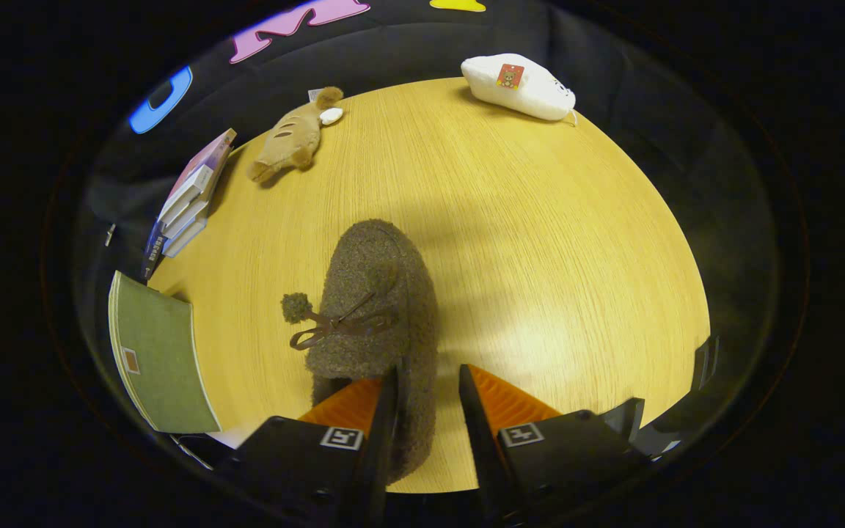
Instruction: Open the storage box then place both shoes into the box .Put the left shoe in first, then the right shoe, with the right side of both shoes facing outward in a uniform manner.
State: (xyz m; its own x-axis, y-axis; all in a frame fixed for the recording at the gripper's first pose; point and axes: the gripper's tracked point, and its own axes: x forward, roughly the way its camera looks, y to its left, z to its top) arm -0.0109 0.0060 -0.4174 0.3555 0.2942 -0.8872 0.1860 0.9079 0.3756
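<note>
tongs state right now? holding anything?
Tongs: open, straddling the side wall of the brown fuzzy shoe at its opening; a visible gap remains, so no grip confirmed.

— Where did the shoe (375,315) lie?

— On the table (540,242), toe pointing away, its heel end between the fingers (386,407) of the gripper (428,381); its side wall stood in the gap, one finger inside the opening, the other outside and apart from it.

— And to the left?

— A flat book (158,359) lay at the table's near left edge, a stack of books (188,202) beyond it.

— Farther back?

— A plush toy (290,139) lay beyond the stack, and a pouch (518,86) at the far right edge, well apart from the shoe.
</note>
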